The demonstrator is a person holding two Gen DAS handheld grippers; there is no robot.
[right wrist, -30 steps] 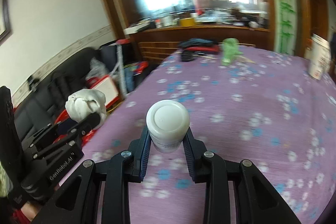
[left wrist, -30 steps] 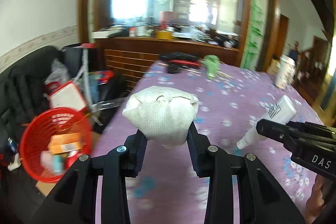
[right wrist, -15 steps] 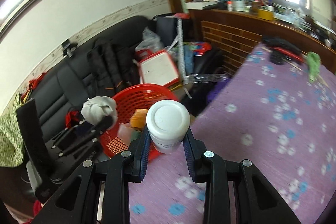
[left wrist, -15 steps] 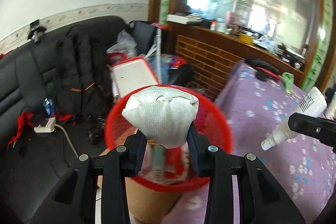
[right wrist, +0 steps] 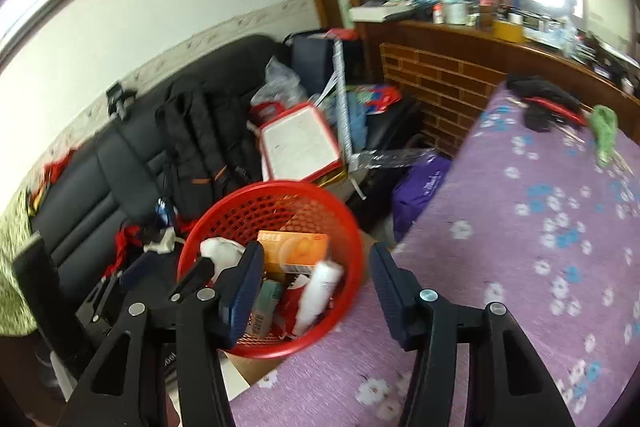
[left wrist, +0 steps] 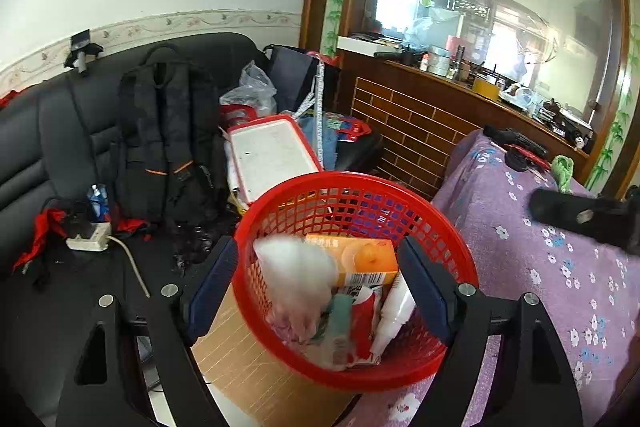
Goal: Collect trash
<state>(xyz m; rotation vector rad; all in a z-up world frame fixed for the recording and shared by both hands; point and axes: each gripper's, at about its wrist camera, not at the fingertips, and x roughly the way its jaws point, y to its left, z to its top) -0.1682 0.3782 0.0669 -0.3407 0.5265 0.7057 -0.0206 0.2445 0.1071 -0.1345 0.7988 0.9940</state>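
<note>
A red mesh basket (left wrist: 452, 235) stands beside the purple table, on a cardboard box. It also shows in the right wrist view (right wrist: 240, 203). My left gripper (left wrist: 320, 291) is open above it. A blurred white wad (left wrist: 296, 275) is in the basket below it, also seen in the right wrist view (right wrist: 218, 251). My right gripper (right wrist: 316, 287) is open over the basket. A white bottle (right wrist: 318, 291) lies inside, also in the left wrist view (left wrist: 394, 315). An orange carton (left wrist: 360, 259) and other trash lie there too.
A black sofa (left wrist: 60, 131) with a black backpack (left wrist: 168, 131) and a red-rimmed white board (left wrist: 272, 151) is behind the basket. The purple flowered table (right wrist: 540, 227) holds a green item (right wrist: 604, 131) and dark things (right wrist: 540, 99) at its far end.
Both grippers have opened over the basket. The white wad has left my left gripper and the white bottle my right one; both are now in the basket.
</note>
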